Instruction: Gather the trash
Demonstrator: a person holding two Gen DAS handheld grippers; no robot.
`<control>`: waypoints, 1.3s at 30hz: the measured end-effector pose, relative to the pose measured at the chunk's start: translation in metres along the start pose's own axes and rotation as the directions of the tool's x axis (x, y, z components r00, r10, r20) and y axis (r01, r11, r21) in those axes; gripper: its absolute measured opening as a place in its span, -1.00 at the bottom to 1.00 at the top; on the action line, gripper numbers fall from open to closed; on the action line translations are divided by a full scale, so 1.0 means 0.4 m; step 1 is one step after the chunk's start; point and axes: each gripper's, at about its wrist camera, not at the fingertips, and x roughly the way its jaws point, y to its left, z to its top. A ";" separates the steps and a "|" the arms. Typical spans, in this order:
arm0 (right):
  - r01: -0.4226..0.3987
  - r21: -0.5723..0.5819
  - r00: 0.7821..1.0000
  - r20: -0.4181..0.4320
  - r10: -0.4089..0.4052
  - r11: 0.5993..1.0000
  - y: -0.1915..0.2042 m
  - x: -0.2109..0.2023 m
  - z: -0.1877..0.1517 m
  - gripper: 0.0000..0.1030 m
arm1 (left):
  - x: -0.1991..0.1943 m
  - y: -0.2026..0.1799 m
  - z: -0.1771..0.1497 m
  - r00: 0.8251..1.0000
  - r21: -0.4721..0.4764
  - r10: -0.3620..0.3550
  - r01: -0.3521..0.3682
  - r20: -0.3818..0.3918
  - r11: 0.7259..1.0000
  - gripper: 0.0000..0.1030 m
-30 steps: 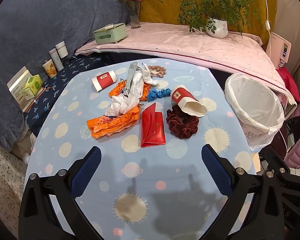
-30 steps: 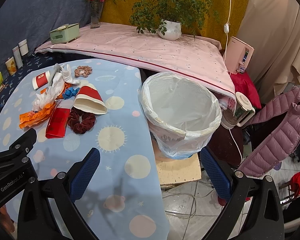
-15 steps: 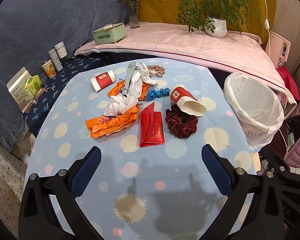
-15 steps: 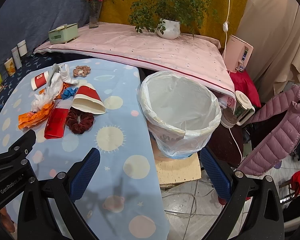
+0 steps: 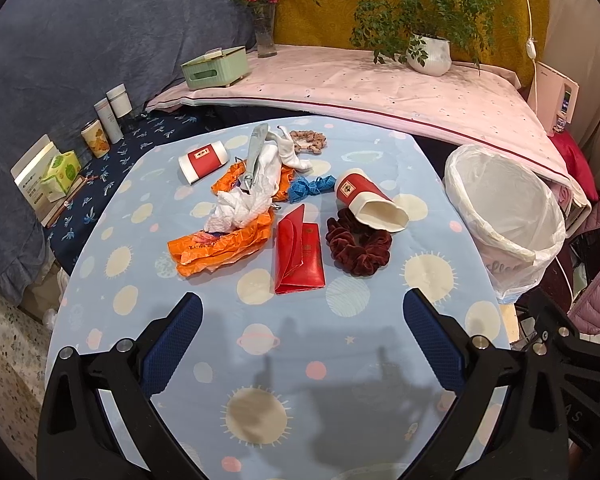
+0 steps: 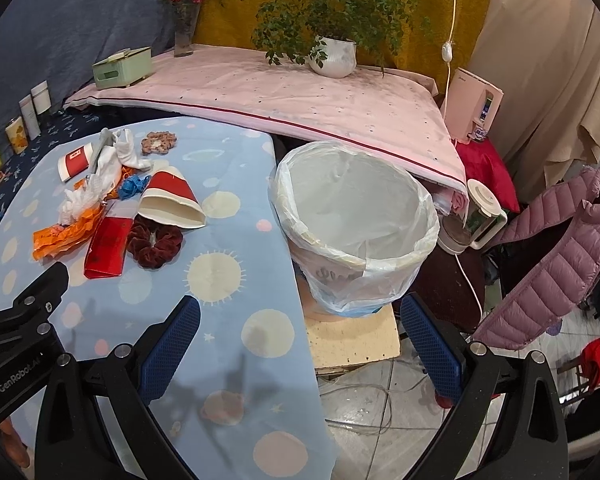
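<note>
A heap of litter lies mid-table: an orange wrapper [image 5: 216, 245], crumpled white tissue [image 5: 248, 200], a red envelope [image 5: 299, 258], a tipped red paper cup [image 5: 370, 204] and a second red-and-white cup [image 5: 203, 161]. A maroon scrunchie [image 5: 359, 246], blue tape [image 5: 310, 187] and a beige scrunchie [image 5: 309, 141] lie among them. My left gripper [image 5: 302, 330] hangs open over the near table, short of the pile. My right gripper [image 6: 300, 334] is open over the table's right edge, in front of the white-lined bin [image 6: 356, 220]. The cup [image 6: 172, 200] and envelope [image 6: 108, 246] show far left there.
The bin [image 5: 504, 216] stands off the table's right side on a low block [image 6: 354, 340]. Behind runs a pink-covered ledge [image 5: 380, 88] with a green tissue box [image 5: 214, 66], vase and potted plant [image 5: 428, 54]. Boxes and jars line the left. A pink jacket [image 6: 556, 256] hangs right.
Both views have drifted slightly; the pile and bin sit a touch further left in the right wrist view. Both grippers stay open and nothing on the table has moved.
</note>
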 end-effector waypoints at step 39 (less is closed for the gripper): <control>-0.023 0.061 1.000 0.015 0.022 0.998 0.018 0.037 0.065 0.87 | 0.073 0.016 0.021 0.998 0.004 -0.065 0.065 -0.009 0.998 0.86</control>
